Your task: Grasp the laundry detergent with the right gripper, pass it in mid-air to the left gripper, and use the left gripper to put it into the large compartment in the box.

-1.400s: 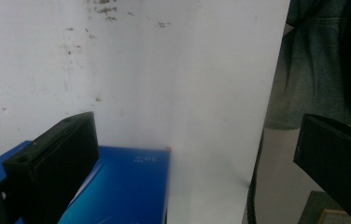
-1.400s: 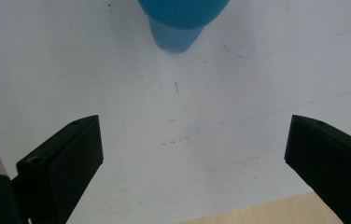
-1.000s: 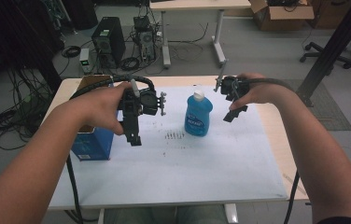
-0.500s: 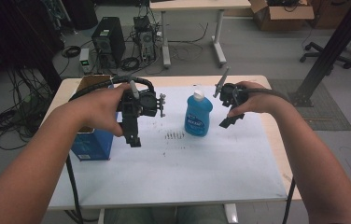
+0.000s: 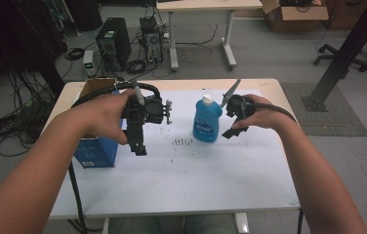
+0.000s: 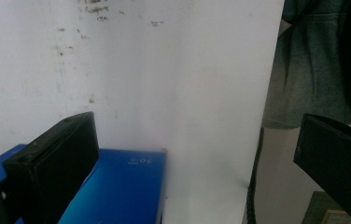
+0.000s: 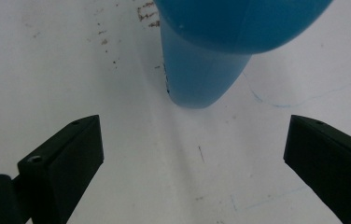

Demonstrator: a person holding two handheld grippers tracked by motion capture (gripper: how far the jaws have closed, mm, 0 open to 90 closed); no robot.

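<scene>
A blue dish-soap bottle (image 5: 207, 121) with a white cap stands upright near the middle of the white-covered table (image 5: 181, 185). My right gripper (image 5: 229, 122) is just to its right, open, nothing between its jaws. In the right gripper view the bottle (image 7: 201, 60) looms close ahead, above the spread jaws of the right gripper (image 7: 192, 158). My left gripper (image 5: 139, 146) hangs left of the bottle, jaws pointing down, beside a blue box (image 5: 96, 152). In the left gripper view the gripper (image 6: 197, 140) is open, with the box (image 6: 117, 186) low between its jaws, untouched.
An open cardboard box (image 5: 92, 87) sits at the table's back left corner behind the blue box. A patch of small brown marks (image 5: 181, 142) dots the sheet left of the bottle. Floor cables, computers and another table lie beyond the far edge.
My right gripper has moved left, closer to the bottle's side. The left gripper has stayed almost where it was.
</scene>
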